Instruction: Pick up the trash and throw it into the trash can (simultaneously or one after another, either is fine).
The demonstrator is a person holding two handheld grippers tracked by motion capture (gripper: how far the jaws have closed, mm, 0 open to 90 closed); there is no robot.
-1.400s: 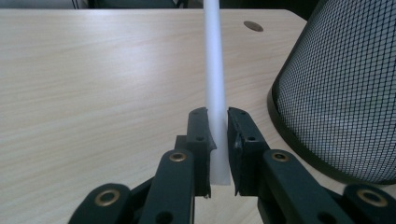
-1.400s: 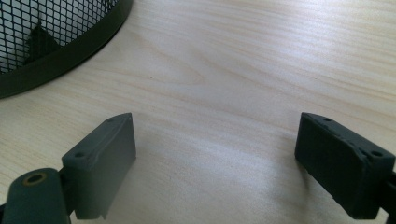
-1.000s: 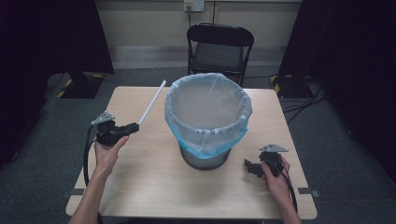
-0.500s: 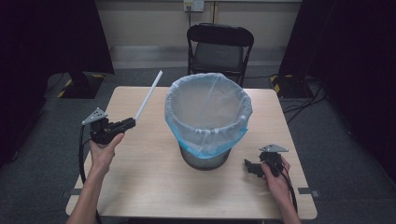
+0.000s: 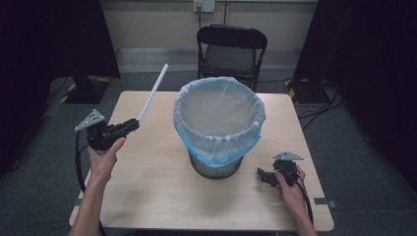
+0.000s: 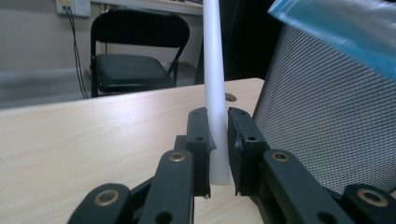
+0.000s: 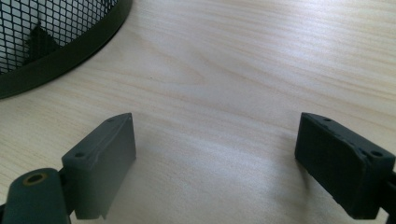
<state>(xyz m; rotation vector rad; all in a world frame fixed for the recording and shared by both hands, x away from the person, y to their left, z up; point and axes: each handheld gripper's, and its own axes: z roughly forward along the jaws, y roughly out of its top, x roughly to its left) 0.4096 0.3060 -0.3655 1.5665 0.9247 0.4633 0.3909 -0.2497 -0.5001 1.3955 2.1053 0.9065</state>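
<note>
A long white stick (image 5: 152, 93) is clamped at its lower end in my left gripper (image 5: 129, 126), lifted above the table's left side and slanting up and away. In the left gripper view the white stick (image 6: 215, 88) stands between the two black pads (image 6: 200, 144), which press on it. A black mesh bin (image 5: 216, 164) lined with a pale blue plastic bag (image 5: 219, 115) stands at the table's middle, to the right of the stick. My right gripper (image 5: 264, 177) rests low on the table near the bin's base, jaws wide apart with nothing between them (image 7: 215, 158).
The wooden table (image 5: 157, 196) has bare surface in front of the bin. A black folding chair (image 5: 231, 49) stands behind the far edge. The mesh wall of the bin (image 6: 327, 121) is close on the right in the left gripper view.
My left hand has risen and drifted left with the white stick, whose tip now points higher. The right hand has stayed where it was.
</note>
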